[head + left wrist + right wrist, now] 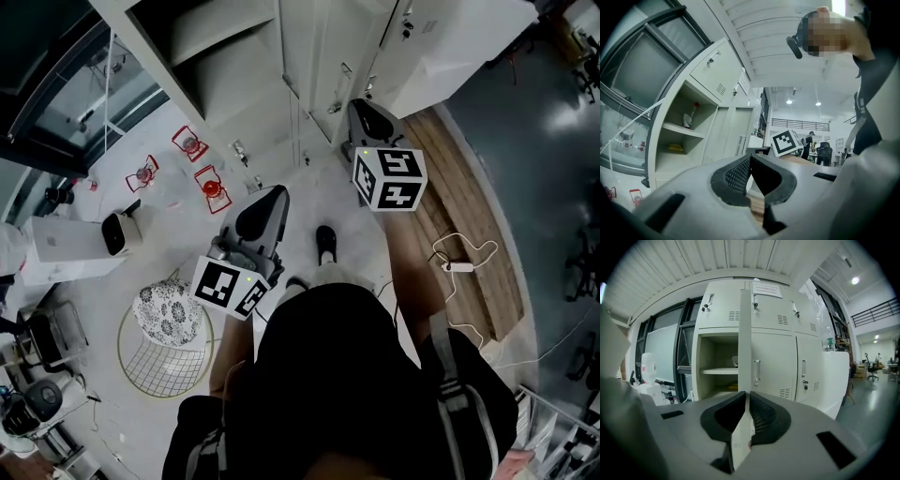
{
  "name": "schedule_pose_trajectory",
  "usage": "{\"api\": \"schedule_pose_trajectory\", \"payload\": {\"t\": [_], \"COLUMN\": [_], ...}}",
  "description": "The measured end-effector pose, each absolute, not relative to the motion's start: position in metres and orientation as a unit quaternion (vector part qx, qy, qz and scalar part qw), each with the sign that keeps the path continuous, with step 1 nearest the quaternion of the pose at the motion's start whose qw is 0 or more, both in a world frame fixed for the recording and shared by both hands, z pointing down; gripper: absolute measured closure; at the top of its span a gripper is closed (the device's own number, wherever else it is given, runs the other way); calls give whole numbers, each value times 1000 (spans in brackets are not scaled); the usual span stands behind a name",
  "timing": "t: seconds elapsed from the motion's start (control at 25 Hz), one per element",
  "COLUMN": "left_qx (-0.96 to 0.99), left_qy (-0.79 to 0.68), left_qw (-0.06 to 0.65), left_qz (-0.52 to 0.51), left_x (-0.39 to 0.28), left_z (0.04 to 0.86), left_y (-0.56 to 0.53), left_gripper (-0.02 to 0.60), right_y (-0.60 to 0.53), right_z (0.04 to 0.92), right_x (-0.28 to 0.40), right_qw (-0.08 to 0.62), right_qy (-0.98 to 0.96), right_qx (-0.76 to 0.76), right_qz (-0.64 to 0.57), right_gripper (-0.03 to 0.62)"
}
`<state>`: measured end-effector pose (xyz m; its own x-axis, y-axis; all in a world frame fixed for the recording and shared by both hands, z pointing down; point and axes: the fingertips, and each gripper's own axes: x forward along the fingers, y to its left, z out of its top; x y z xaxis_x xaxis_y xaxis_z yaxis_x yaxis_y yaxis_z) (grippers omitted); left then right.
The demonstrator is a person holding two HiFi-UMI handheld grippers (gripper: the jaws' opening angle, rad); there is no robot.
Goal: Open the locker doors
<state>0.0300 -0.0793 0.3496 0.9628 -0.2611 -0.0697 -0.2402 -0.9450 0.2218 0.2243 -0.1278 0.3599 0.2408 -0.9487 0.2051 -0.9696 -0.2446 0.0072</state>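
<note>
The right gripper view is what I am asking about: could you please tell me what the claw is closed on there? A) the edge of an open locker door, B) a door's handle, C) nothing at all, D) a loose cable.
A: the right claw has its pads pressed on the thin edge of the open locker door, which rises edge-on straight up from between them.

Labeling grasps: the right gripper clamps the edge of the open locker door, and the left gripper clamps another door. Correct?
Not quite. The left gripper clamps nothing: its fingers are closed with nothing between them, as the left gripper view shows. The right gripper does clamp the edge of the open locker door.
</note>
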Motion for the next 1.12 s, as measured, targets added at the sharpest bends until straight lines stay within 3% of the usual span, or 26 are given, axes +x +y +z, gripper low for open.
{"api": "schedule_pose_trajectory", "payload": {"t": [0.56,1.12], "left_qx": [987,985], "left_qy": [-119,-131], "left_qw": [95,90], "left_qz": [-53,-66], "left_x": [75,79], "left_z": [338,329], "left_y": [-83,-77], "left_gripper": [565,565], "right_y": [-127,-120], "right_z": [358,343], "right_x": [300,310], "right_qw": [51,48], "right_qy": [-586,-588], "right_qx": [803,804], "right_qz": [95,79], "right_gripper": [589,589]}}
